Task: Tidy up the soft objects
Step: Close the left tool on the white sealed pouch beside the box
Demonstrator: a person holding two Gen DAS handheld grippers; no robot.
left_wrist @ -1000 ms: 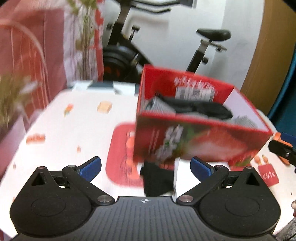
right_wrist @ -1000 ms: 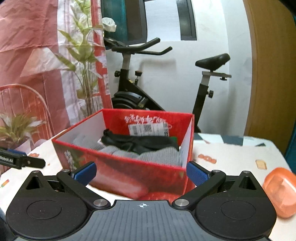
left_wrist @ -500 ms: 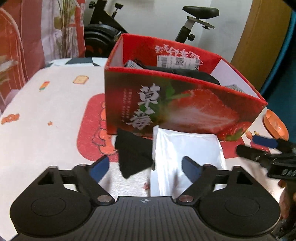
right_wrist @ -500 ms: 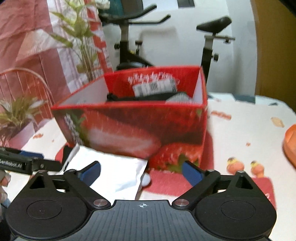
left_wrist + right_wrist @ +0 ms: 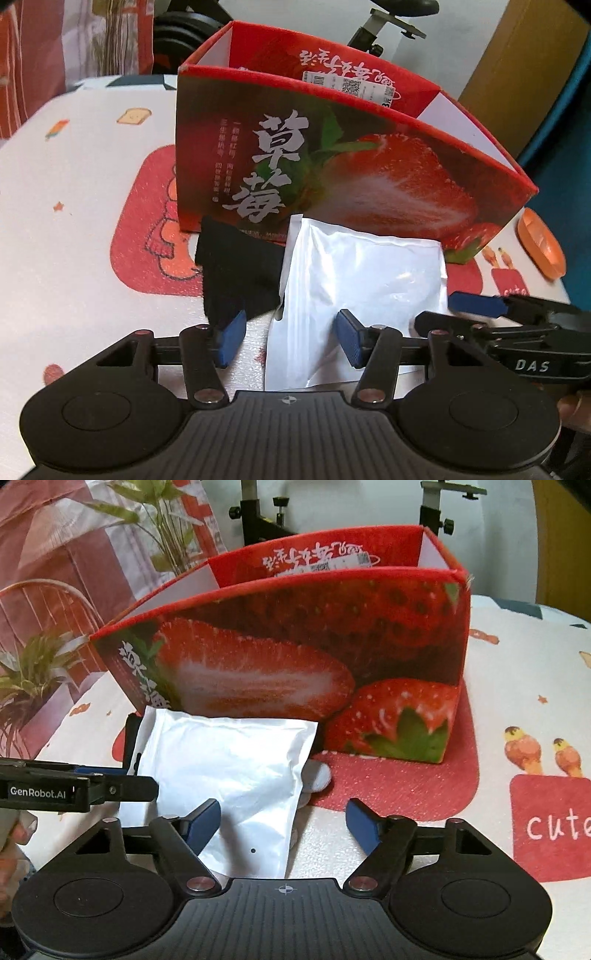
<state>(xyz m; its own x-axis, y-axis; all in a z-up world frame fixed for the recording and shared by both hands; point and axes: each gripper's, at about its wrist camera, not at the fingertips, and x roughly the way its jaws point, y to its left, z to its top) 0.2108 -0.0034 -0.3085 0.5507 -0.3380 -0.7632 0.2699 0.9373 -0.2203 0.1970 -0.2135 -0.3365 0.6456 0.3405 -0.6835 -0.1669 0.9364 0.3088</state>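
A white plastic pouch lies flat on the table in front of the red strawberry box; it also shows in the right wrist view. A black cloth lies to its left, touching it. My left gripper is open, low over the pouch's near left edge, with its left pad by the black cloth. My right gripper is open, low over the pouch's near right corner. The box hides its contents from this low angle.
The table wears a white cloth with red cartoon patches. An orange dish sits at the right. A potted plant stands at the left edge. An exercise bike stands behind the table.
Both grippers have dropped from box height down to the table and moved in toward the white pouch. The box interior has gone out of sight. Both grippers stay open.
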